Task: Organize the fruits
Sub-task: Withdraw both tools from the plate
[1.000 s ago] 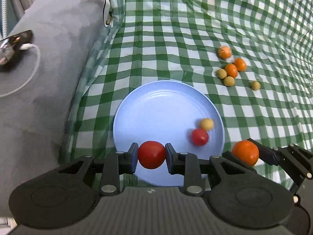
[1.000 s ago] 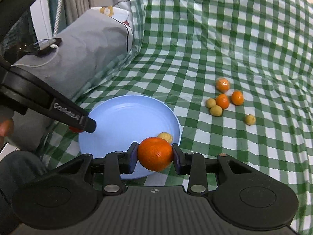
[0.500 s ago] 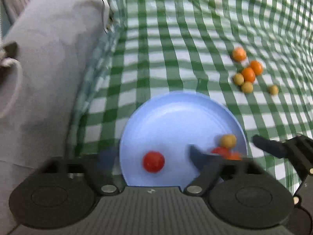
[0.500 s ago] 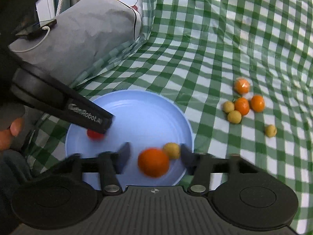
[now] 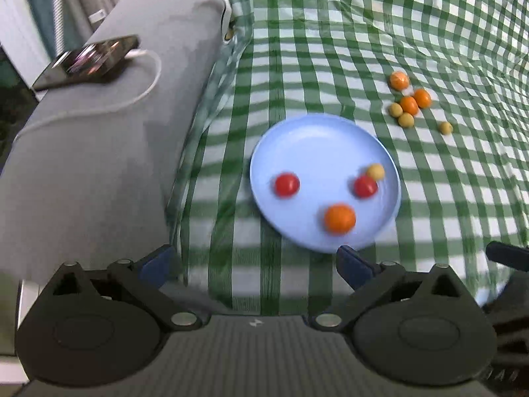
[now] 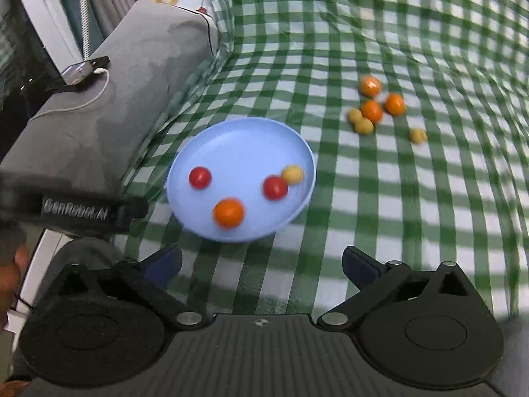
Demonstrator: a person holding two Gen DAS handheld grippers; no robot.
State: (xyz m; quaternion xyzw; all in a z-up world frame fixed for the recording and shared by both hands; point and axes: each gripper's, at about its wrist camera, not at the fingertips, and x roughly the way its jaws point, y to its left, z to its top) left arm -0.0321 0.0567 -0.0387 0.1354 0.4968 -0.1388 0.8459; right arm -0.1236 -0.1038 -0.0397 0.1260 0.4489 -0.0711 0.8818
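Four fruits lie on the blue plate (image 5: 317,139): a red tomato (image 5: 287,184) towards its left, a second tomato (image 5: 365,186) towards its right, a small yellow fruit (image 5: 375,171) touching that second tomato, and an orange (image 5: 340,218) near the front rim. The plate sits on a green-and-white checked cloth (image 5: 330,49).

Beyond the plate, to its right, we see six more fruits loose on the cloth. Three small oranges (image 5: 409,105) and two yellow fruits (image 5: 406,120) form a tight cluster, and one yellow fruit (image 5: 445,128) lies apart to the right of it. From the right wrist the same cluster (image 6: 372,110) appears past the plate's (image 6: 244,139) far right edge.

To the left of the cloth rises a grey cushion (image 5: 99,139). A phone (image 5: 89,61) rests on top of it with a white cable (image 5: 145,92) trailing across the fabric.

We hold the left gripper (image 5: 254,264) above the cloth just in front of the plate. Its jaws are opening and stand wide, with only cloth between them. The right gripper (image 6: 261,261) is also in front of the plate, and its jaws are opening wide too, gripping no fruit. In the right wrist view the left gripper's dark finger (image 6: 89,213) reaches in from the left, ending beside the plate's left rim. Both views are blurred. Nothing lies between the grippers and the plate.
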